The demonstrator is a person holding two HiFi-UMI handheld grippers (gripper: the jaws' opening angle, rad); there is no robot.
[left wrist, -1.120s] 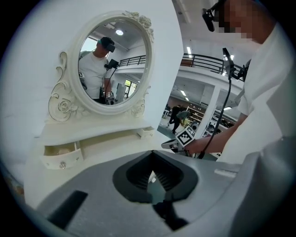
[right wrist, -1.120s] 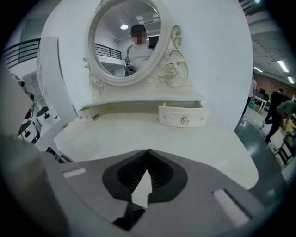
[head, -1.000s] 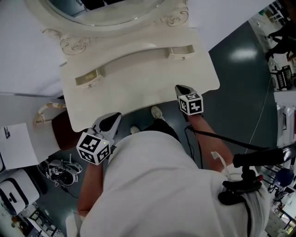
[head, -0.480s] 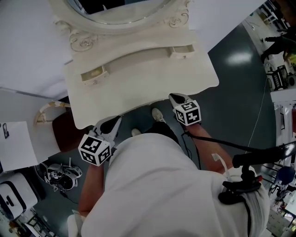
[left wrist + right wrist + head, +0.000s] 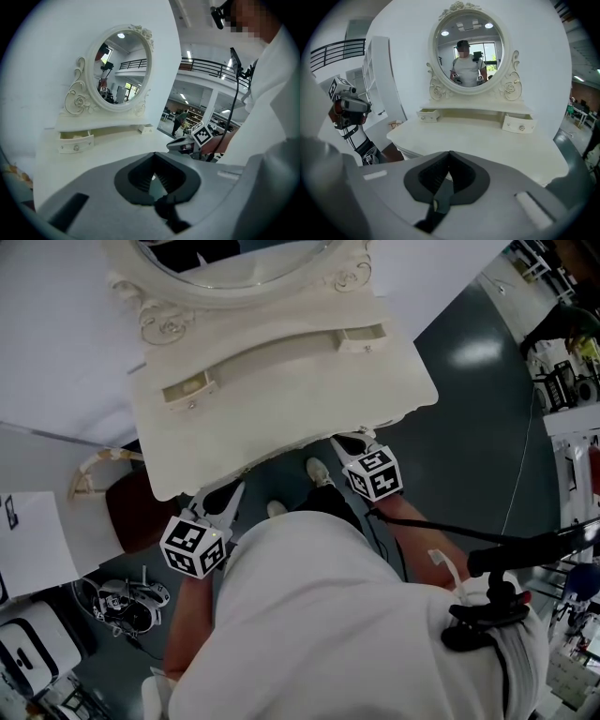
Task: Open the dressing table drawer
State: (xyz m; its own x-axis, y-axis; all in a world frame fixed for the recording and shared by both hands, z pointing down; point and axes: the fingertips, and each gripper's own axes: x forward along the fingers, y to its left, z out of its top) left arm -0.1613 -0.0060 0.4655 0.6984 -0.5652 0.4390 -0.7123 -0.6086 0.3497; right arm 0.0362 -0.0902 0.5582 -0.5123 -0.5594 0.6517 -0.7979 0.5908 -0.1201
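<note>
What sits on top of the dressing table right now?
An oval mirror in a carved frame, on a low shelf with a left drawer and a right drawer, both slightly out. The shelf mostly hides their insides.

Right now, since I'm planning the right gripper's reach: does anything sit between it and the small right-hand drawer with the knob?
Nothing visible does. Only bare tabletop lies between the right gripper and that drawer. The gripper's jaws are shut and empty.
</note>
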